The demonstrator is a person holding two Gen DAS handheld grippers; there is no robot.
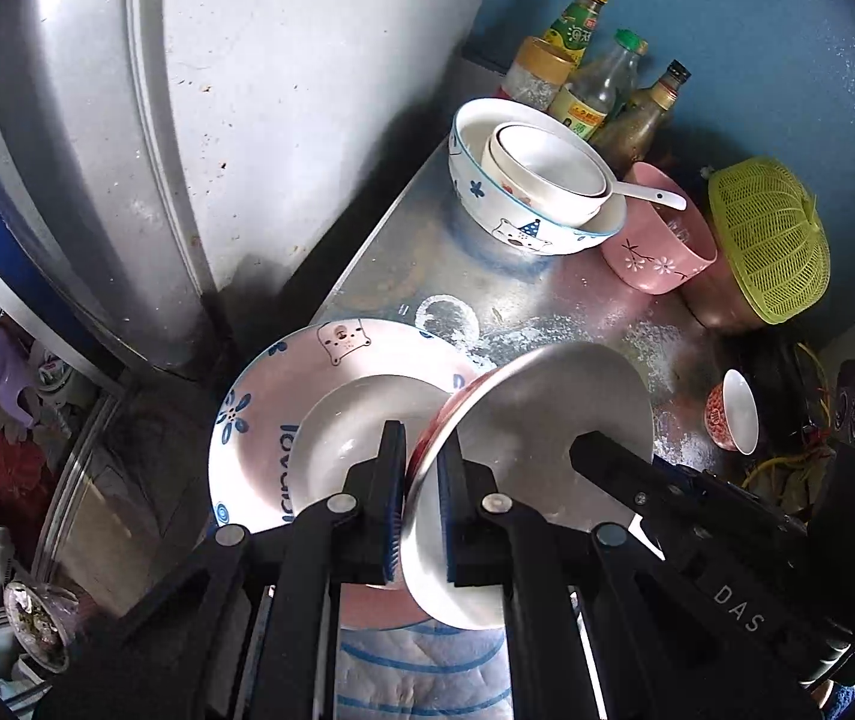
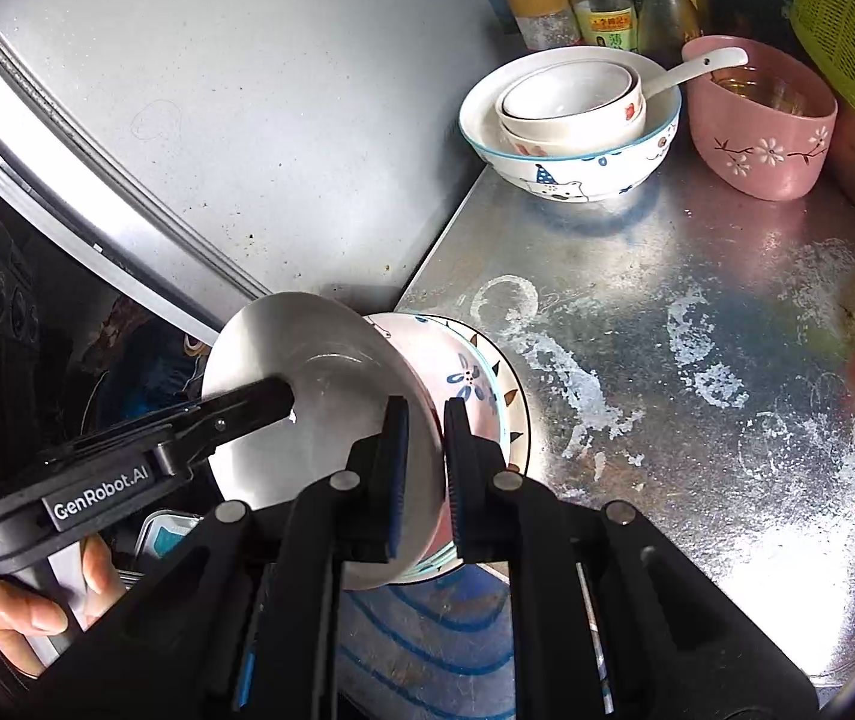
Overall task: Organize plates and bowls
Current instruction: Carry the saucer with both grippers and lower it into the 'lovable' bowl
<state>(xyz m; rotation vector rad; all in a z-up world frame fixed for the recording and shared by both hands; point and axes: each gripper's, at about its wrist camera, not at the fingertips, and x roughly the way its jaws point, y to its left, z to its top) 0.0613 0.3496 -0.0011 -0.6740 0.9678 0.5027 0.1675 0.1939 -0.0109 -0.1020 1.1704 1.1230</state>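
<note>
Above the near edge of the metal table [image 2: 697, 312], a white plate [image 1: 547, 420] with a red-patterned underside hangs tilted, held by both tongs at once. The left tongs [image 1: 422, 504] pinch its rim from the near side; the right tongs [image 2: 425, 468] pinch the opposite edge. Just beneath sits a stack of plates [image 1: 283, 396] with blue flowers. Well apart, by the far wall, stand nested bowls [image 1: 523, 192] and a pink bowl [image 1: 661, 252]
</note>
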